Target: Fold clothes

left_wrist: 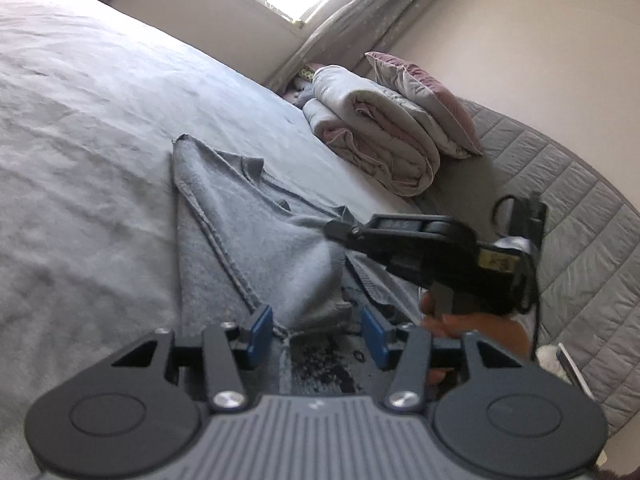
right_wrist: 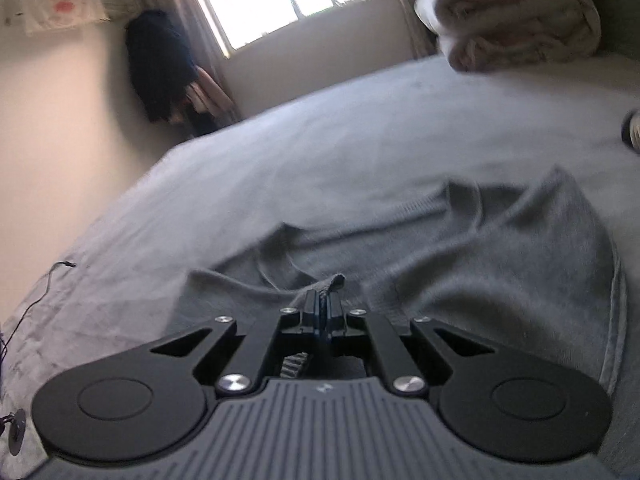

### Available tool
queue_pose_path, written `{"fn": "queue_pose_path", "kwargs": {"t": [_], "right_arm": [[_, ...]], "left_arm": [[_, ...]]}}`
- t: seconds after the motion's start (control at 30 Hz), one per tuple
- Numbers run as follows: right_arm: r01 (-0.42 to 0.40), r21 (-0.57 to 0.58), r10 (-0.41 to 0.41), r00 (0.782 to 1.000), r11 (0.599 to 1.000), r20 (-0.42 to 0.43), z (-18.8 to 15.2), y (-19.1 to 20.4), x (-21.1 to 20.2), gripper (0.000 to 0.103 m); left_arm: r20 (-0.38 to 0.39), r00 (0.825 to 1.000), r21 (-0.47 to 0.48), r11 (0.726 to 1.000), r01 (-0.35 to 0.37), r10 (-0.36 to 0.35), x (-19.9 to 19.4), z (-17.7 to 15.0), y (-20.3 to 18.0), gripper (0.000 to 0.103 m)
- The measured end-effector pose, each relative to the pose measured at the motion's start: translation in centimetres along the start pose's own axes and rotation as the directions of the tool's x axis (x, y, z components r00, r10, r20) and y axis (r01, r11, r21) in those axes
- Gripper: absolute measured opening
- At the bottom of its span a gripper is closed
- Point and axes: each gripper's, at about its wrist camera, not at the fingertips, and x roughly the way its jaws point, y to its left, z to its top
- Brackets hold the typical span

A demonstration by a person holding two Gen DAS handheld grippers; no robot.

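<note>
A grey knit garment (left_wrist: pixel 248 232) lies partly spread on the grey bedsheet (left_wrist: pixel 80 120). In the left wrist view my left gripper (left_wrist: pixel 317 334) stands open, its blue pads (left_wrist: pixel 260 332) on either side of a raised bunch of the garment's hem without pressing on it. My right gripper (left_wrist: pixel 336 230) comes in from the right, held by a person's hand (left_wrist: pixel 460 324), and pinches an edge of the cloth farther up. In the right wrist view the right gripper (right_wrist: pixel 322 300) is shut on a small fold of the garment (right_wrist: pixel 500 248), which drapes away to the right.
A folded pale quilt (left_wrist: pixel 372 132) and a pink pillow (left_wrist: pixel 424 92) sit at the bed's far end against a quilted grey headboard (left_wrist: pixel 560 200). Dark clothes (right_wrist: pixel 160 64) hang in the corner by the window. A thin cable (right_wrist: pixel 40 292) trails over the sheet's left edge.
</note>
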Motion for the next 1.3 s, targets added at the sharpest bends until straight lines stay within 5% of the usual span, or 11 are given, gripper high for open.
{"fn": "queue_pose_path", "kwargs": {"t": [0.2, 0.37, 0.47, 0.73, 0.97, 1.17, 1.3], "right_arm": [[-0.013, -0.010, 0.014, 0.999, 1.000, 0.042, 0.2, 0.1, -0.7, 0.006], [-0.036, 0.035, 0.038, 0.998, 0.999, -0.053, 0.7, -0.5, -0.4, 0.016], [-0.071, 0.010, 0.071, 0.995, 0.997, -0.066, 1.4, 0.0, -1.5, 0.050], [-0.148, -0.046, 0.140, 0.979, 0.988, -0.148, 2.4, 0.0, -2.6, 0.051], [-0.170, 0.048, 0.176, 0.962, 0.984, -0.208, 2.0, -2.5, -0.3, 0.048], [-0.208, 0.104, 0.223, 0.961, 0.973, -0.163, 1.4, -3.7, 0.7, 0.045], [-0.214, 0.121, 0.231, 0.960, 0.969, -0.157, 1.0, -4.3, 1.5, 0.021]], "left_arm": [[0.010, 0.999, -0.012, 0.999, 0.048, -0.048, -1.5, 0.5, -0.1, 0.051], [-0.045, 0.999, 0.046, 0.999, -0.008, 0.010, -1.2, 0.5, -0.7, 0.050], [-0.082, 0.997, 0.066, 0.998, -0.009, 0.014, -1.2, 0.7, -1.2, 0.049], [-0.178, 0.976, 0.191, 0.977, -0.095, 0.130, -1.2, -0.3, -2.6, 0.044], [-0.189, 0.957, 0.322, 0.935, -0.151, 0.220, -0.1, 0.3, -5.3, 0.039], [-0.160, 0.967, 0.567, 0.820, -0.073, 0.197, 3.1, -0.2, -8.0, 0.040], [-0.170, 0.959, 0.630, 0.774, -0.072, 0.228, 4.9, -1.1, -8.0, 0.039]]}}
